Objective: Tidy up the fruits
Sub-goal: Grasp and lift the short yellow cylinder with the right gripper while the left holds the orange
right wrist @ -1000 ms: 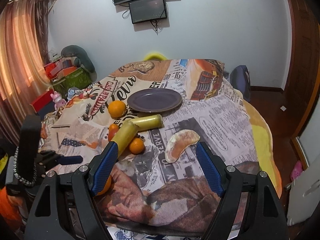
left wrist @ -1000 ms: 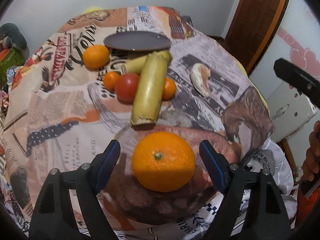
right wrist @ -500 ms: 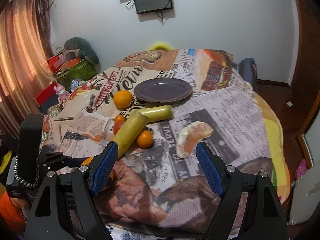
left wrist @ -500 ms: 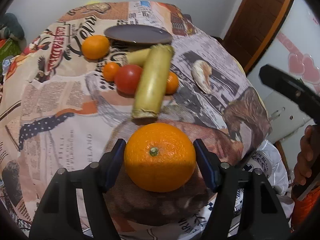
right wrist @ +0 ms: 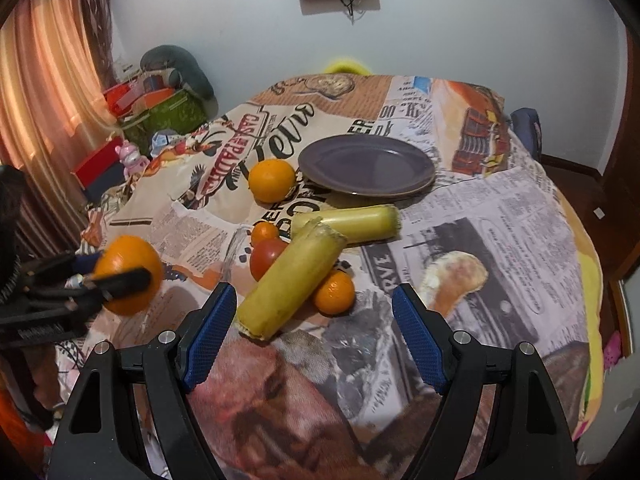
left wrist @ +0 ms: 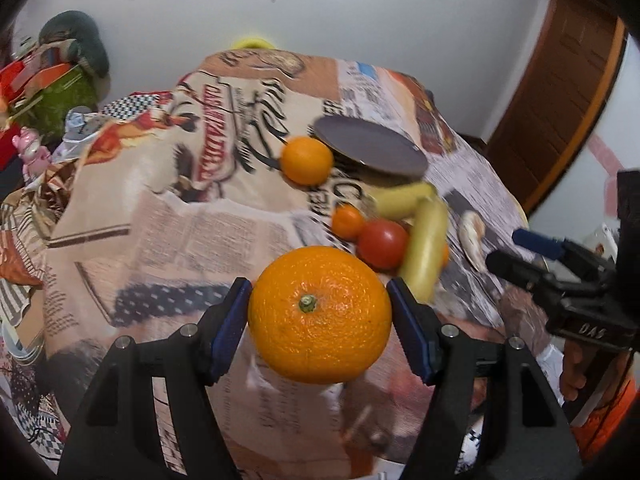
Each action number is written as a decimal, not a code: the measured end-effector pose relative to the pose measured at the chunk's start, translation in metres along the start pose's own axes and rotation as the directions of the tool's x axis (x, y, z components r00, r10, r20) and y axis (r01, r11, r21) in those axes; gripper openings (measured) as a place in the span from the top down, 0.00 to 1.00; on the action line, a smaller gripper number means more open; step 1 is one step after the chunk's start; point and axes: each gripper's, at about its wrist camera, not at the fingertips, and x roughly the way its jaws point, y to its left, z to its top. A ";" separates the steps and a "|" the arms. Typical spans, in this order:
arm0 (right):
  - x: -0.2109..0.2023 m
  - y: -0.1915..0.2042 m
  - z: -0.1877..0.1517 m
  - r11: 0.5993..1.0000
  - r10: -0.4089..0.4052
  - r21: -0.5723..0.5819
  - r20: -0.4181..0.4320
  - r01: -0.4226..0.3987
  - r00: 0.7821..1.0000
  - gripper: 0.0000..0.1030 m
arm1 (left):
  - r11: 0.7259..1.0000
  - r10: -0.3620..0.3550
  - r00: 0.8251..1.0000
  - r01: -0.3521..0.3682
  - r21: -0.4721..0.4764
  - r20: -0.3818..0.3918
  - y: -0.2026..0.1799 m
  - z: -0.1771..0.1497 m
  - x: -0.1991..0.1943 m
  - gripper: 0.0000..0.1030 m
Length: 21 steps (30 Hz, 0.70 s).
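large orange (left wrist: 319,314): lifted off the table (left wrist: 168,232) since 1 second ago, now centre frame, clamped in left claw (left wrist: 319,318). right claw (right wrist: 314,332) wide open, empty. plate (right wrist: 366,166) unfilled, likely destination.

big orange (left wrist: 319,314): we see it clamped in left gripper (left wrist: 319,322), stem facing camera, off the tabletop
second orange (right wrist: 272,180): touching purple plate (right wrist: 366,166)
pile: two yellow-green stalks (right wrist: 290,280) crossed over tomato (right wrist: 267,255), two small oranges (right wrist: 334,293)
peeled segment (right wrist: 454,276): right of pile
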 end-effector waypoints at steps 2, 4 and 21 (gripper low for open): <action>0.009 0.002 0.003 1.000 0.003 -0.006 -0.016 -0.004 1.000 0.25 | 1.000 0.008 1.000 -0.008 -0.015 0.013 0.010 0.005 0.000 0.34; 0.018 0.004 0.006 1.000 0.005 -0.014 -0.032 -0.005 0.999 0.24 | 1.000 0.017 1.000 -0.016 -0.026 0.022 0.018 0.008 0.001 0.34; 0.078 -0.001 0.015 0.999 0.049 0.022 -0.133 -0.047 0.990 0.31 | 0.999 0.014 1.000 -0.013 -0.038 0.004 0.032 0.015 0.031 0.34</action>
